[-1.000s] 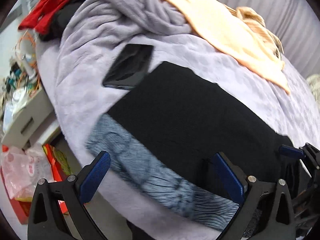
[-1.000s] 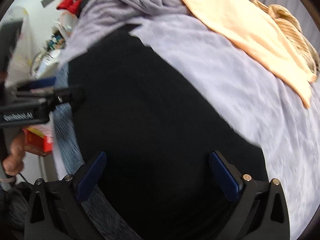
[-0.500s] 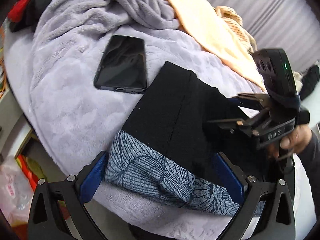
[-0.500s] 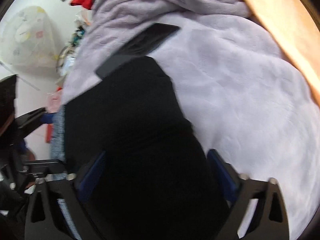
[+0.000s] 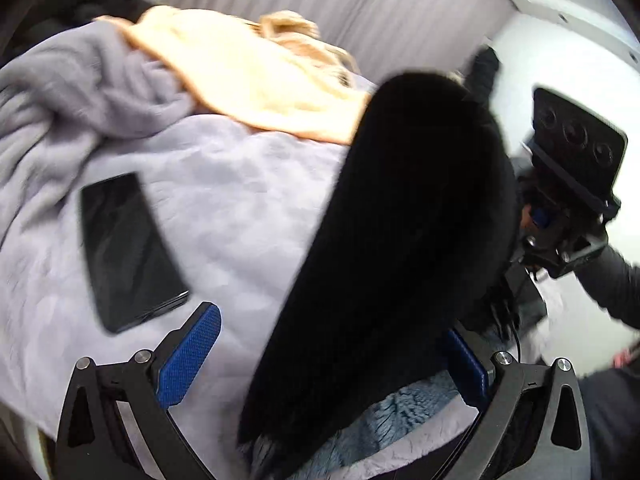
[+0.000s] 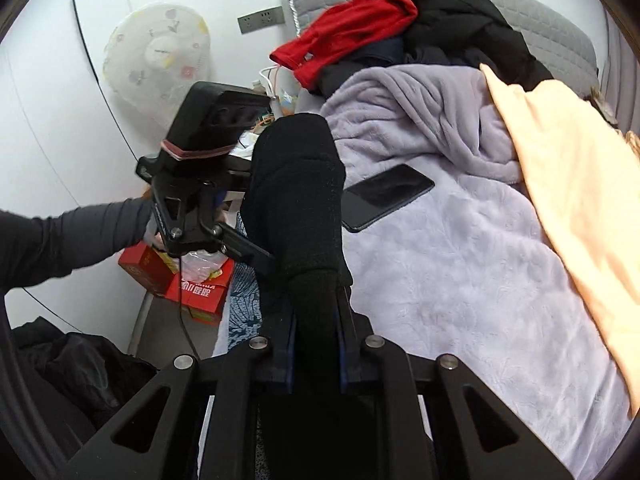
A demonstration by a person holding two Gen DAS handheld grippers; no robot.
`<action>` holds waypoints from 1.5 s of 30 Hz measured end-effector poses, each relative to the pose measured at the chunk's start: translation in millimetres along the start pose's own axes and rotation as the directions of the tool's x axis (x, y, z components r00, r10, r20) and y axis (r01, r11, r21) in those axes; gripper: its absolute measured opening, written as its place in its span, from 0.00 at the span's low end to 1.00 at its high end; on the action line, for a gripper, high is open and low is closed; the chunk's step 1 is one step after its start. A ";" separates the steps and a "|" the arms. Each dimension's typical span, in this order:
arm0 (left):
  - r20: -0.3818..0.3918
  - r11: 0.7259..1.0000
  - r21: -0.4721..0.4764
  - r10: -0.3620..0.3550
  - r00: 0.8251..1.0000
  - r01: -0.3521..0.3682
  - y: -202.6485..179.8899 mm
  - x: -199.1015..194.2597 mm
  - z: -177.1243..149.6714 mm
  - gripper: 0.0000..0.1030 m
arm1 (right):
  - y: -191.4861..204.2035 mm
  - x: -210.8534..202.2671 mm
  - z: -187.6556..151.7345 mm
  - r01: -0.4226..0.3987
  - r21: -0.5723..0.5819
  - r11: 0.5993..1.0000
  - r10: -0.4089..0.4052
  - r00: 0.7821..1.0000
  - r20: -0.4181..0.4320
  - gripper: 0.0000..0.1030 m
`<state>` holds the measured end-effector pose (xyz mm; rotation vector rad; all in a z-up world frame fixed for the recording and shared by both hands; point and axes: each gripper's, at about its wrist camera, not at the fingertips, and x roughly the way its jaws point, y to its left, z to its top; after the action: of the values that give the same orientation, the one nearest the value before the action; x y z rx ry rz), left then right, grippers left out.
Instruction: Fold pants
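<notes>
Your right claw (image 6: 316, 340) has just closed on the pants (image 6: 298, 196), left claw (image 5: 320, 356) gaping; that bunched pinch could slip as you lift.

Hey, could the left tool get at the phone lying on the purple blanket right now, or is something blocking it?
Probably yes. The left tool stands open, and the phone lies bare on the blanket just beyond its left finger. The black pants, pinched by the right tool, hang off to the other side.
</notes>
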<state>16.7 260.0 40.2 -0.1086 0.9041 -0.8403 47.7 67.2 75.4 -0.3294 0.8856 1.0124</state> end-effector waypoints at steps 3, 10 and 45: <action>-0.135 0.998 0.063 0.011 0.991 -0.003 -9.8 35.1 4.7 1.00 | -1.1 2.2 2.6 0.011 0.004 1.000 -0.011 1.000 -0.016 0.17; -0.260 0.996 0.017 0.093 0.961 -0.091 -12.0 53.2 12.9 0.33 | -32.6 20.5 10.8 0.154 0.162 0.975 -0.129 0.980 -0.154 0.28; -0.203 0.907 0.212 0.405 0.892 -0.364 -217.0 47.3 94.7 0.26 | -29.4 -22.7 -123.3 0.286 0.286 0.915 -0.202 0.936 -0.290 0.50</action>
<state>-28.3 55.4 160.1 0.3226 1.0363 -0.5583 7.2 -37.3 12.1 -0.2860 1.1935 0.5827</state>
